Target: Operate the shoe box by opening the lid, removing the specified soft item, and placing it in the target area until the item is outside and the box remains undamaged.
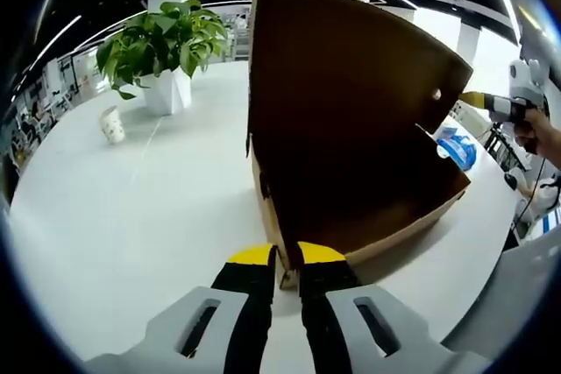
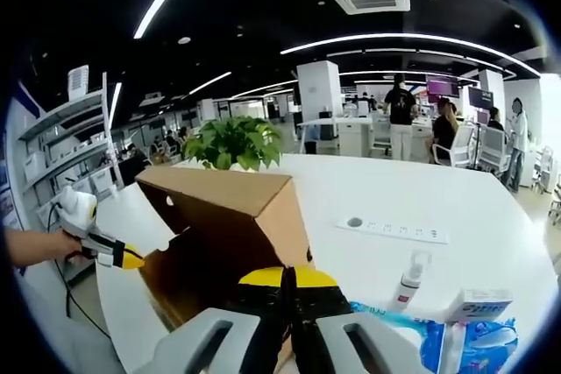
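On white table (image 1: pixel 131 216), both claws pinch shut on shoe box (image 1: pixel 351 129) edges.

Shoe box (image 1: pixel 351 137) on the table (image 1: pixel 131 216), potted plant (image 1: pixel 162 50) and cup (image 1: pixel 112 124) behind.

Brown cardboard shoe box (image 1: pixel 351 208), centre-right of the left gripper view, resting on the white table; its lid (image 1: pixel 342 76) stands raised, dark underside facing the camera. In the right gripper view, the box occupies lower centre-left.
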